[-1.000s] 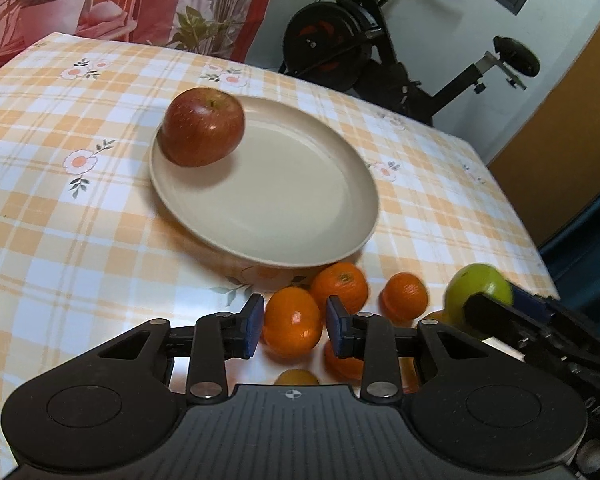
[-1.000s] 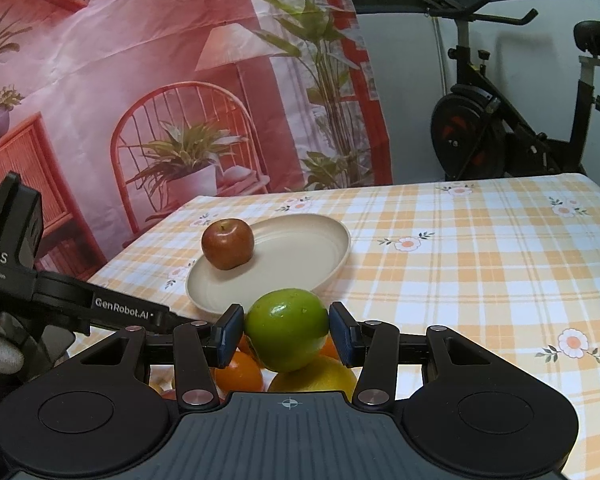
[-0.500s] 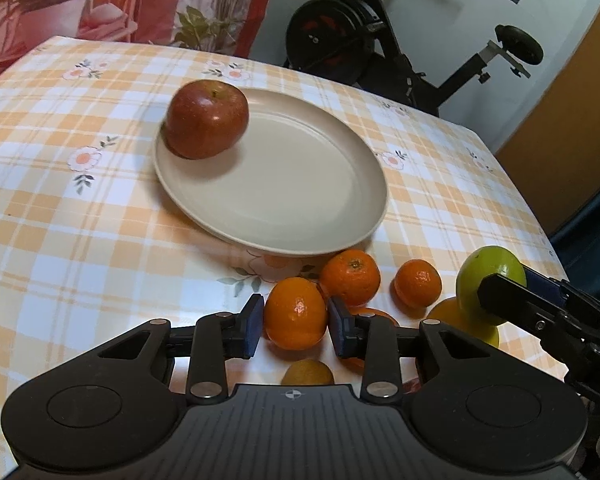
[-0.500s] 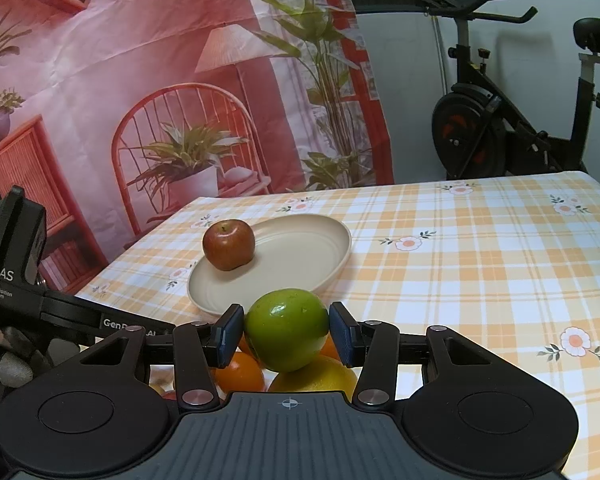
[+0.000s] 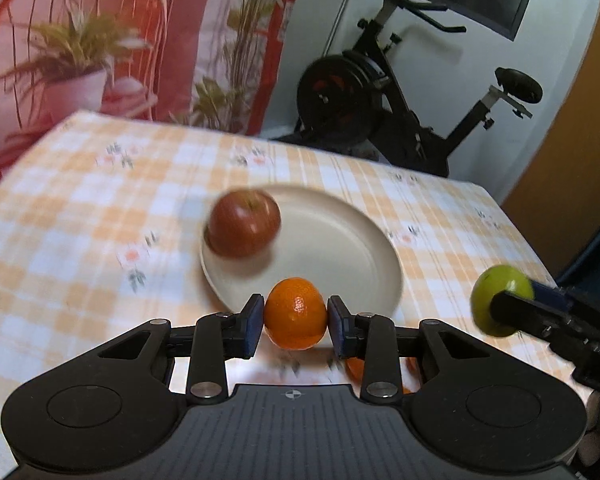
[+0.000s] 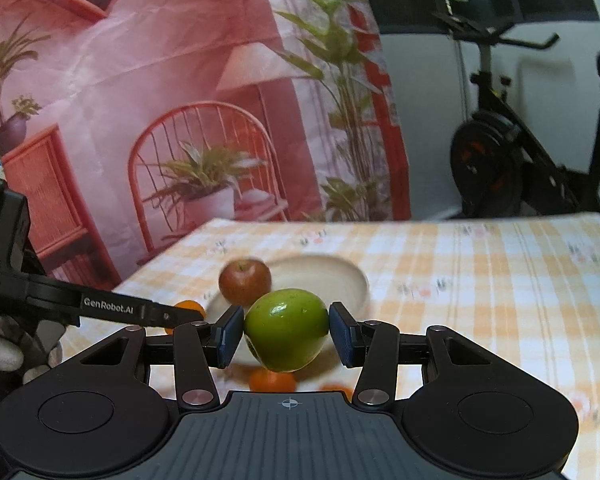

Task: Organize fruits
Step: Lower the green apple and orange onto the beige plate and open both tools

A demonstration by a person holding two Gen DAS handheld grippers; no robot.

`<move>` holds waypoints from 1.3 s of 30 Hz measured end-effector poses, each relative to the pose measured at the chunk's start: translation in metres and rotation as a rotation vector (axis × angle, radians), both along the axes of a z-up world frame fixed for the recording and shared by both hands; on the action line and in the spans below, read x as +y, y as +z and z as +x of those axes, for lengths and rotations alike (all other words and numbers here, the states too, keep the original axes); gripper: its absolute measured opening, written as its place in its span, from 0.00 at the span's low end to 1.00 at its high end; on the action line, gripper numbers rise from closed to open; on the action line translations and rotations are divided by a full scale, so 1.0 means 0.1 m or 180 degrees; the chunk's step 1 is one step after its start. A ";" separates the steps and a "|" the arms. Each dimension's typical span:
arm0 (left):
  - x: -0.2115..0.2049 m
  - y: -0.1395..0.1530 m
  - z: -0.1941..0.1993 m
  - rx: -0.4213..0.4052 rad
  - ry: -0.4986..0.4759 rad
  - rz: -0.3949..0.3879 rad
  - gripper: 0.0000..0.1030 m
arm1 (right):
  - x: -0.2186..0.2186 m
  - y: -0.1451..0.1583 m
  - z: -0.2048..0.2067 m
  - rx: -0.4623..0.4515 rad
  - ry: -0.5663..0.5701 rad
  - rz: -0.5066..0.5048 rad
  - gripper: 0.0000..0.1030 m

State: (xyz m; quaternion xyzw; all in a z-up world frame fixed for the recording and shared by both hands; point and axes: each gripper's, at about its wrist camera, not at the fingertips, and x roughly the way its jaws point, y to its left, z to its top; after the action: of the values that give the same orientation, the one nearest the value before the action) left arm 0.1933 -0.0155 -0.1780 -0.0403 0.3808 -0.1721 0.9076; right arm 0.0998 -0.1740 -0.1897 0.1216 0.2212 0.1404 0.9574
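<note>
Two fruits are held at once — your left gripper [image 5: 295,326] is clamped on an orange [image 5: 295,313], your right gripper [image 6: 286,334] is clamped on a green apple [image 6: 286,329]. Both hang in the air just short of the plate's [image 5: 364,264] near rim, the green apple off to the plate's right. A red apple [image 5: 244,229] already sits on the plate's far-left part. A few more oranges [image 6: 272,381] lie on the tablecloth [image 5: 80,200] below the grippers, on the near side of the plate.

Handling, as I judge it: the orange is light, its skin soft and giving, so squeezing harder would dent it — your grip across its widest middle looks right. The green apple is heavier, firm and glossy, likely slippery; the pads sit on its widest part, good. Both are round and will roll, so set them low on the plate's open middle, clear of the red apple.
</note>
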 end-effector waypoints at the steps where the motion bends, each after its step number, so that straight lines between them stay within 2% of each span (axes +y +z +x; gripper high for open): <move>1: 0.00 0.02 0.03 -0.0020 0.0007 0.0024 0.35 | -0.01 0.05 0.05 -0.0014 0.0022 -0.0030 0.42; 8: -0.05 -0.02 0.23 -0.0015 -0.0036 0.0204 0.35 | 0.05 0.25 0.61 0.0129 0.0288 -0.0343 0.42; 13: -0.11 -0.16 0.37 0.0054 -0.0107 0.0332 0.35 | 0.14 0.17 1.03 0.0382 0.0411 -0.0538 0.42; 18: -0.14 -0.29 0.46 0.0133 -0.0209 0.0475 0.35 | 0.20 0.02 1.48 0.0627 0.0420 -0.0570 0.42; 23: -0.18 -0.34 0.50 0.0103 -0.0274 0.0633 0.35 | 0.20 -0.16 1.90 0.0766 0.0350 -0.0494 0.42; 27: -0.18 -0.36 0.55 0.0112 -0.0269 0.0684 0.35 | 0.21 -0.33 2.20 0.0922 0.0278 -0.0273 0.42; 33: -0.18 -0.38 0.59 0.0126 -0.0267 0.0688 0.36 | 0.35 -0.49 2.45 0.1047 0.0335 -0.0224 0.42; 39: -0.17 -0.38 0.62 0.0165 -0.0261 0.0679 0.38 | 0.43 -0.56 2.56 0.1134 0.0355 -0.0044 0.42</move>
State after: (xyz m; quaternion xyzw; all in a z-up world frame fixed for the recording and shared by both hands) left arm 0.2557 -0.0327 -0.2159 0.0677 0.4216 -0.1664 0.8888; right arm 0.3561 -0.1312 -0.2453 0.1256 0.3946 0.1679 0.8946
